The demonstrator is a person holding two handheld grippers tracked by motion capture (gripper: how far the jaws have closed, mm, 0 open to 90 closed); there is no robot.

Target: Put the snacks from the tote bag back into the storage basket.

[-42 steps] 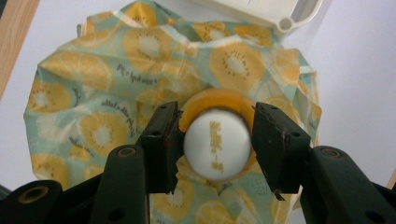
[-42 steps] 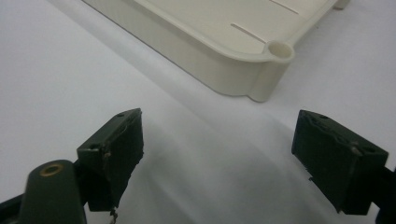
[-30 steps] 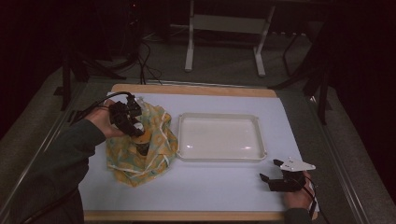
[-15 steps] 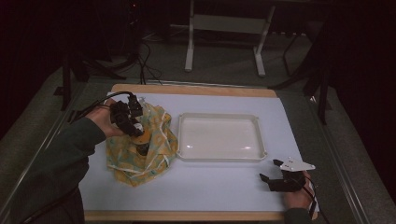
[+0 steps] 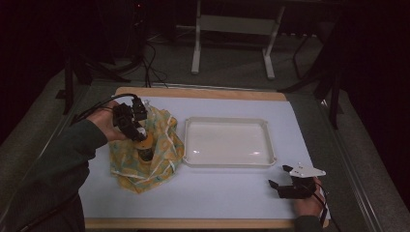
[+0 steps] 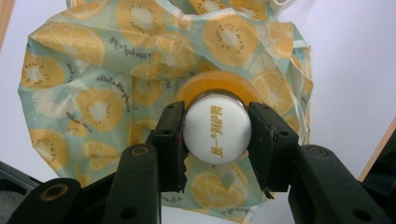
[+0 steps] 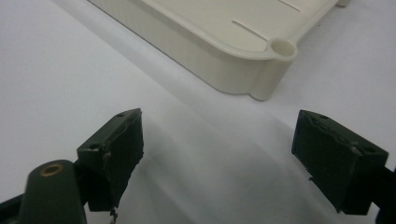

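Gripping bottle cap (image 6: pixel 216 133) btwn L tongs (image 6: pixel 215 135), over bag (image 6: pixel 93 84).

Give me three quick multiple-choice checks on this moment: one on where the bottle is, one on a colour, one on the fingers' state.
1. Where does the bottle stand?
A. in the tray
B. on the fruit-print bag
C. on bare table

2. What colour is the bottle cap?
A. white
B. red
C. black

3. What state is the right gripper in?
A. shut on the tray
B. shut on nothing
C. open

Answers:
1 B, the fruit-print bag spreads all round it.
2 A, white with gold lettering between the left gripper fingers.
3 C, its fingers stand wide apart, short of the cream tray.
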